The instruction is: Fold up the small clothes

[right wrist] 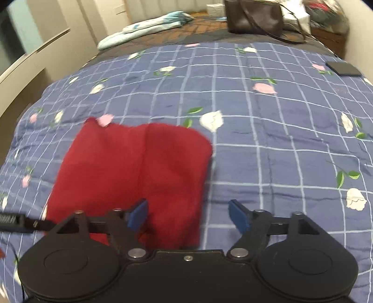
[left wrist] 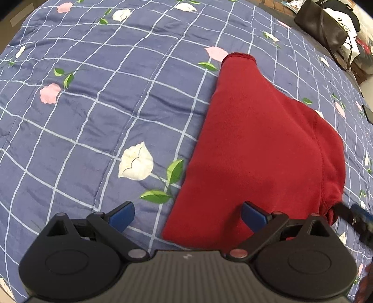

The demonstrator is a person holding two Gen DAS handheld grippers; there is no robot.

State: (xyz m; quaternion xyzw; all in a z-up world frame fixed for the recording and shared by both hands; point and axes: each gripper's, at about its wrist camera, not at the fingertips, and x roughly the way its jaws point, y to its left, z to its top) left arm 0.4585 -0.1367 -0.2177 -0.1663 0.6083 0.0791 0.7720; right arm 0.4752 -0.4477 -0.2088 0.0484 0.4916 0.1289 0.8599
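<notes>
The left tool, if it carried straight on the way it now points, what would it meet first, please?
Most likely the red garment: the open left tool straddles its near left edge, with the blue floral quilt beneath. Its height above the fabric is unclear.

A bed (right wrist: 268, 144) under a blue checked floral quilt carries a folded red garment (right wrist: 139, 177), lying ahead-left of the right gripper (right wrist: 188, 215). A dark handbag (right wrist: 254, 17) and a flat black item (right wrist: 343, 68) lie far ahead of it.

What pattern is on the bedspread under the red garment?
Blue with a white grid and scattered pink and white flowers: bedspread, garment. Clearest in the left wrist view.
</notes>
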